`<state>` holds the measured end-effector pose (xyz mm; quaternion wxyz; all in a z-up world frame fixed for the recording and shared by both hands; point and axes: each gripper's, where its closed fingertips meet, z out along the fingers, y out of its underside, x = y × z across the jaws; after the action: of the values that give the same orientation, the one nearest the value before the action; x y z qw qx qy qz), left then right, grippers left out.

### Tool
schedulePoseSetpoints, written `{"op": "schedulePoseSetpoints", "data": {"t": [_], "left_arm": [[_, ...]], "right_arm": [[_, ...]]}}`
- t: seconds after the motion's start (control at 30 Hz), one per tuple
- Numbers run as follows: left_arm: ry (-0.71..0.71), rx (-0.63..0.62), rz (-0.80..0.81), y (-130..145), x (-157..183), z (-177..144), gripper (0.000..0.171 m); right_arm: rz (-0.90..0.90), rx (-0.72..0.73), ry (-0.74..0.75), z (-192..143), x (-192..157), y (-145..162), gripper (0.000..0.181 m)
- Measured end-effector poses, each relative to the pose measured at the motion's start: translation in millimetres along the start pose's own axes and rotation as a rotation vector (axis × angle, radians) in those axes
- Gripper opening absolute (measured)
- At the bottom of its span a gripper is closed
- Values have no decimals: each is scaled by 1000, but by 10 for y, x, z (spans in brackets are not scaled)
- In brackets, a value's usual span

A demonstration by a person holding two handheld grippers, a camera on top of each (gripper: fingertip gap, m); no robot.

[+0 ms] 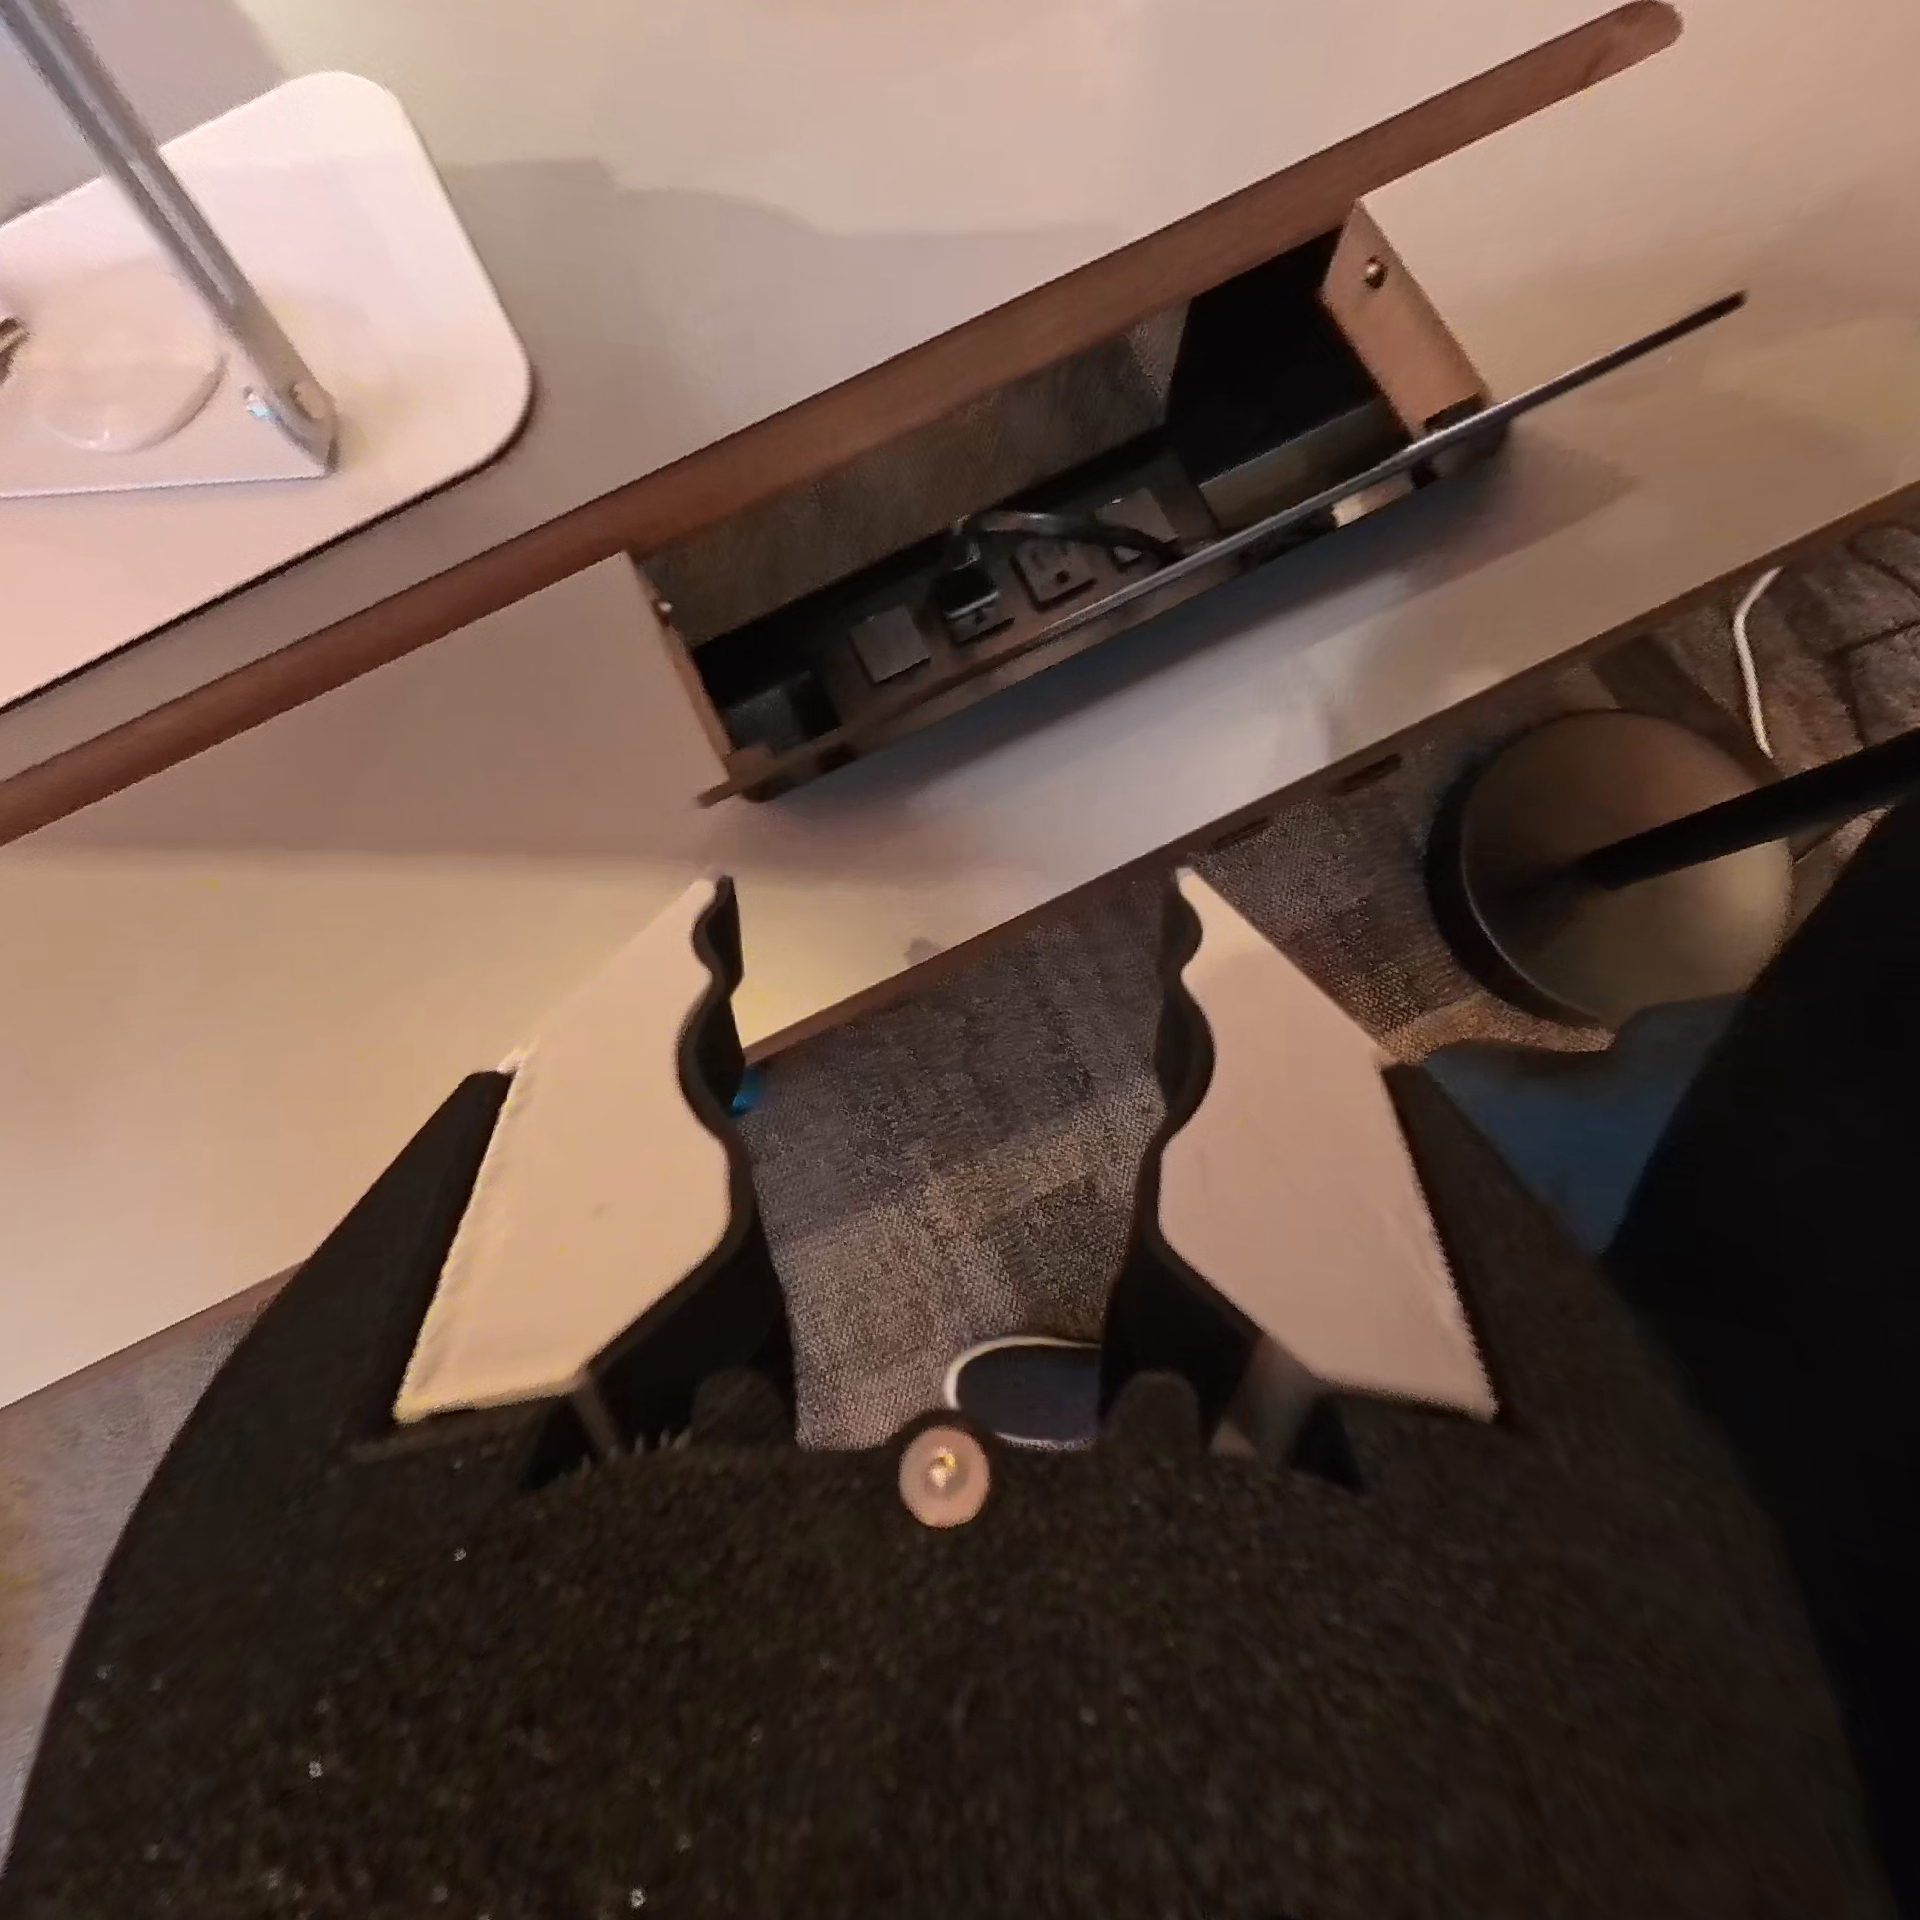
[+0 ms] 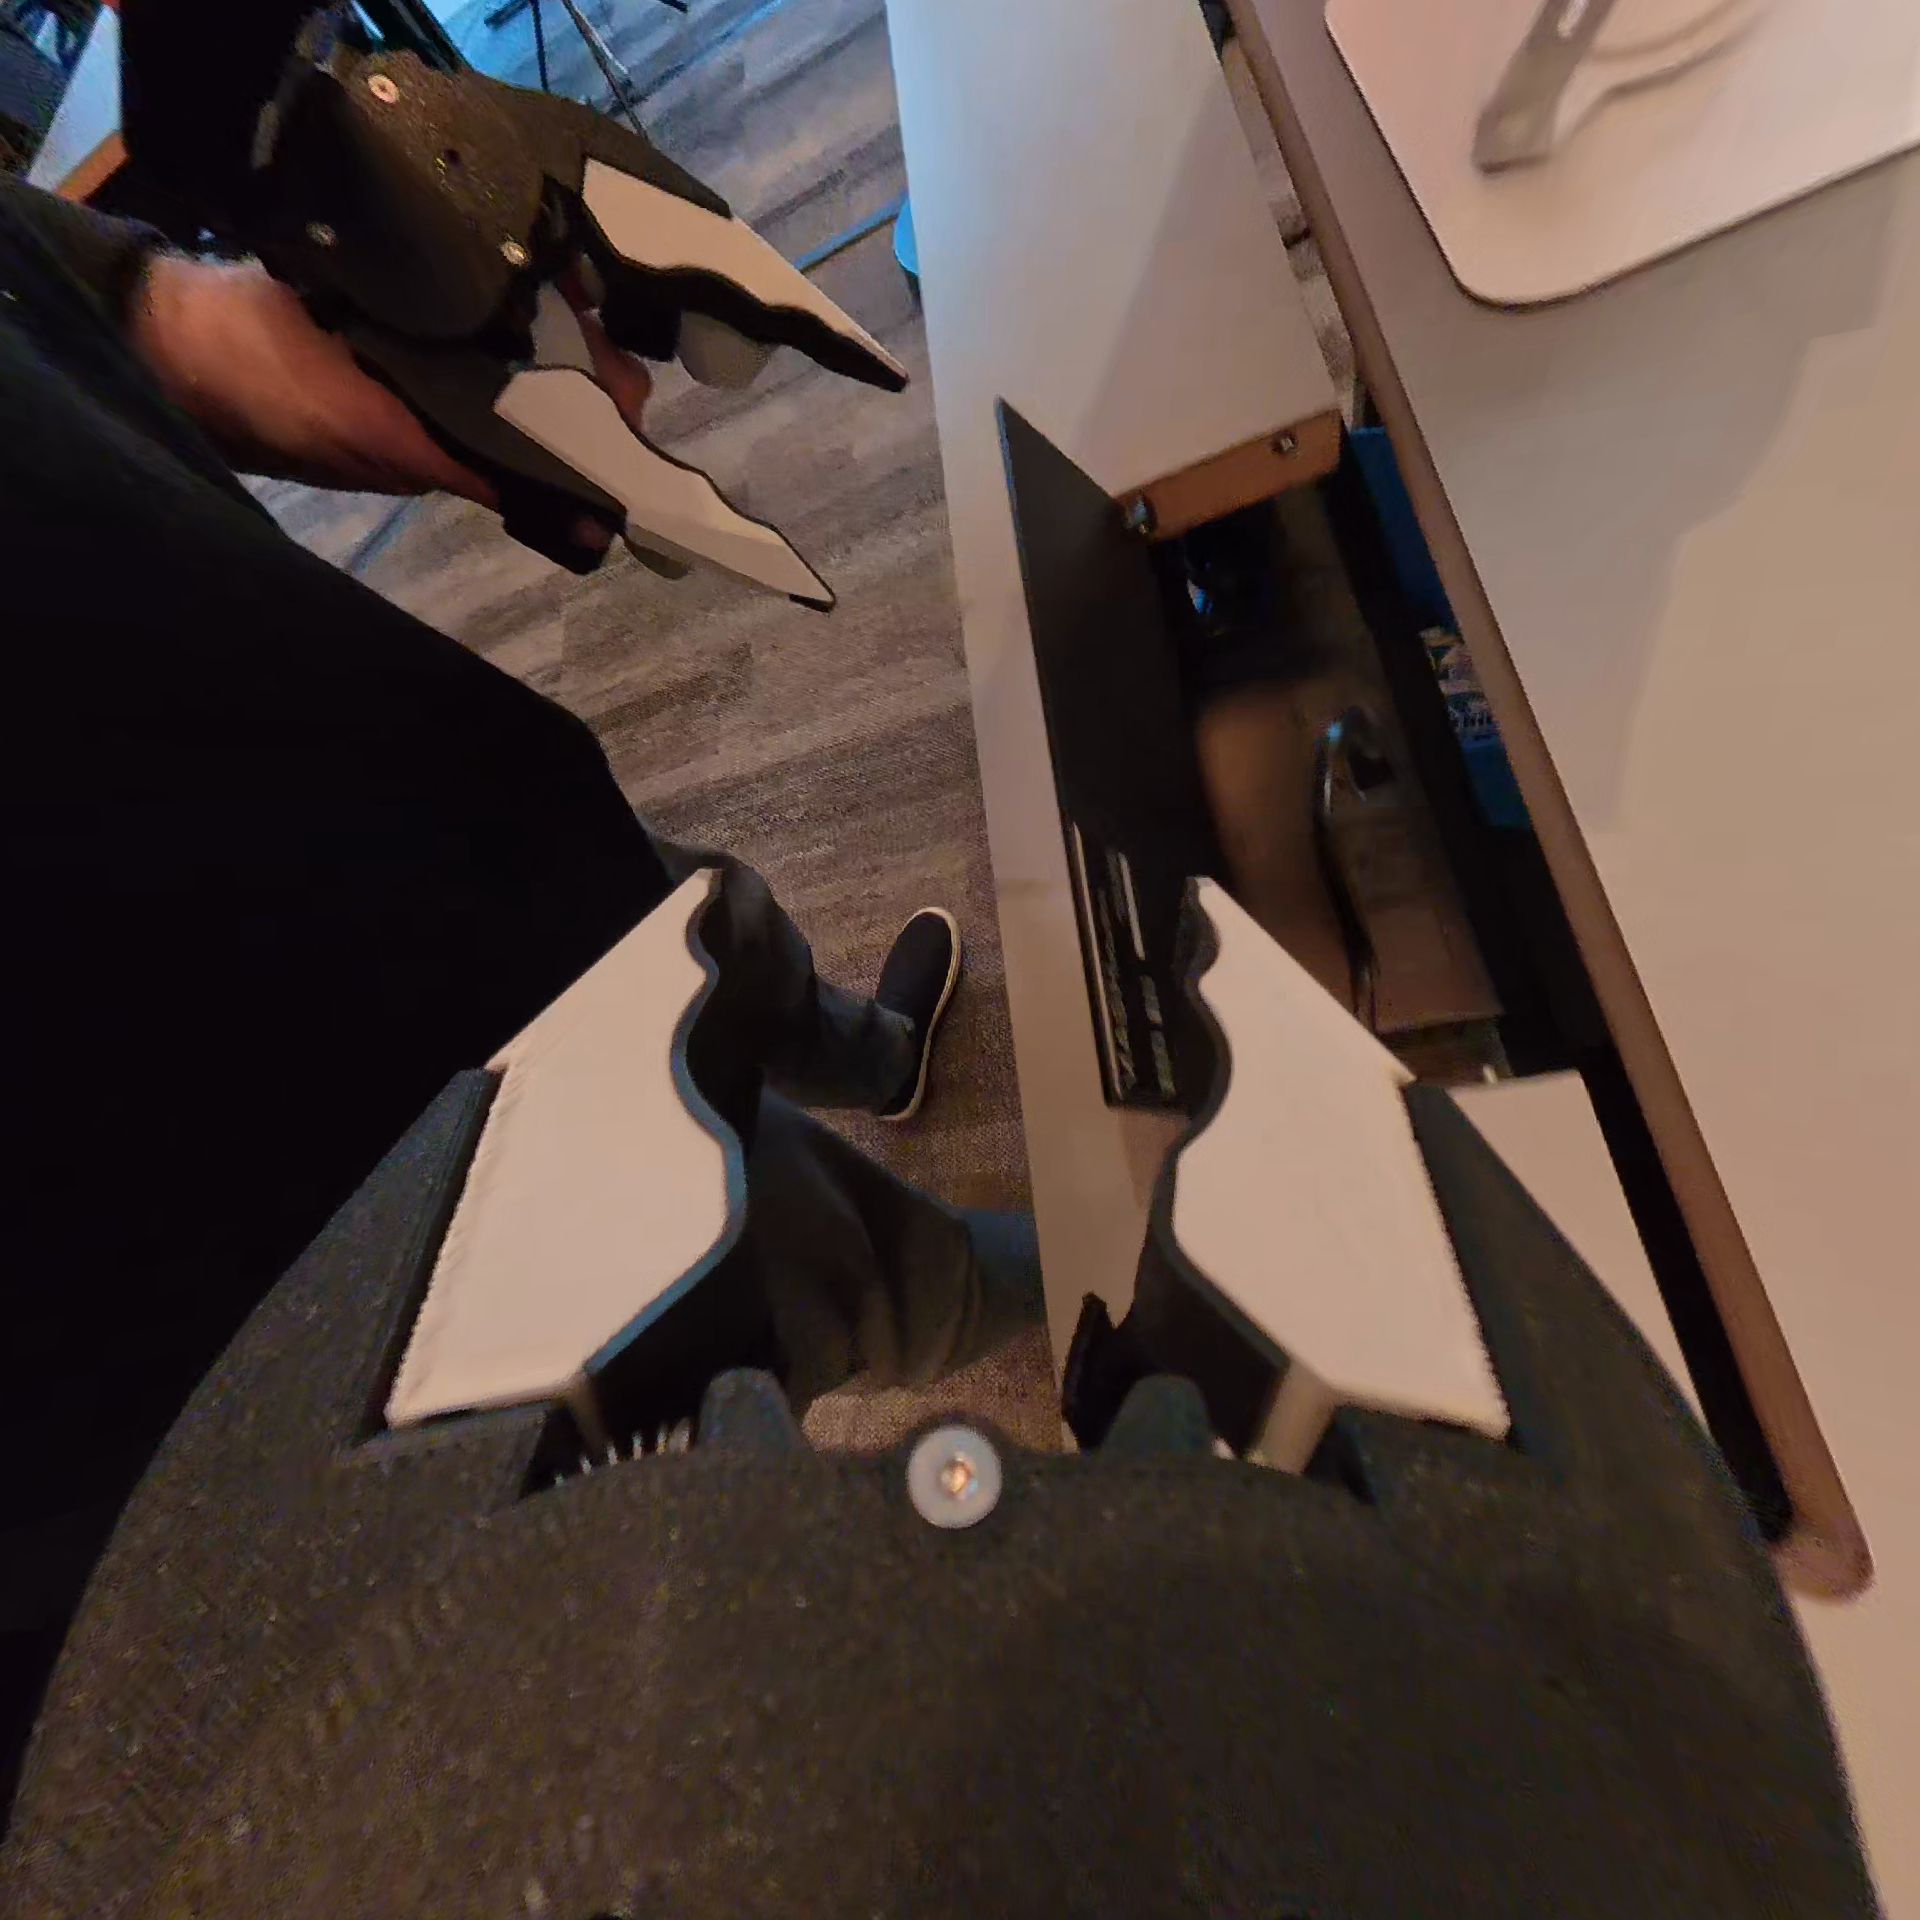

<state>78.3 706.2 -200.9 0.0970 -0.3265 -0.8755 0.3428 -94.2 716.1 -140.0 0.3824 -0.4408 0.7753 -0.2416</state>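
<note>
An open power compartment [image 1: 1039,582] is sunk into the white desk [image 1: 312,987], with sockets and a black plug [image 1: 966,597] inside. Its thin black lid [image 1: 1351,462] stands raised along the near side. My left gripper [image 1: 951,894] is open and empty, hovering over the desk's front edge a little short of the compartment. In the right wrist view my right gripper [image 2: 951,888] is open and empty, its right finger close beside the lid [image 2: 1101,748] and the compartment [image 2: 1351,790]. The left gripper [image 2: 862,494] shows there too, held in a hand, open.
A white monitor stand base [image 1: 260,291] sits on the farther tabletop, also seen in the right wrist view [image 2: 1662,156]. A round metal base with a black pole [image 1: 1600,862] stands on the grey carpet [image 1: 935,1195]. The person's leg and dark shoe [image 2: 920,997] are below the desk edge. From the left gripper's tips to the black plug [image 1: 966,597] is close to 20 cm.
</note>
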Motion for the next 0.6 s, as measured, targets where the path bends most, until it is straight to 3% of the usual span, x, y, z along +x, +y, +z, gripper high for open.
{"op": "schedulePoseSetpoints", "data": {"t": [0.1,0.17,0.27,0.37,0.47,0.6], "left_arm": [[-21,21,-28,135,-275,-146,79],[-47,31,-31,290,-544,-290,78],[-142,77,-41,506,-1241,-632,79],[-240,140,-43,627,-2191,-1090,83],[-320,231,10,459,-3192,-1571,89],[-330,352,88,-108,-4206,-1925,99]], "right_arm": [[-1,45,43,221,-92,-356,84],[13,112,158,358,-39,-667,86],[47,215,313,490,12,-1114,91],[24,252,545,500,76,-1472,101],[26,300,678,526,-11,-1864,104],[19,254,860,599,5,-2191,107]]}}
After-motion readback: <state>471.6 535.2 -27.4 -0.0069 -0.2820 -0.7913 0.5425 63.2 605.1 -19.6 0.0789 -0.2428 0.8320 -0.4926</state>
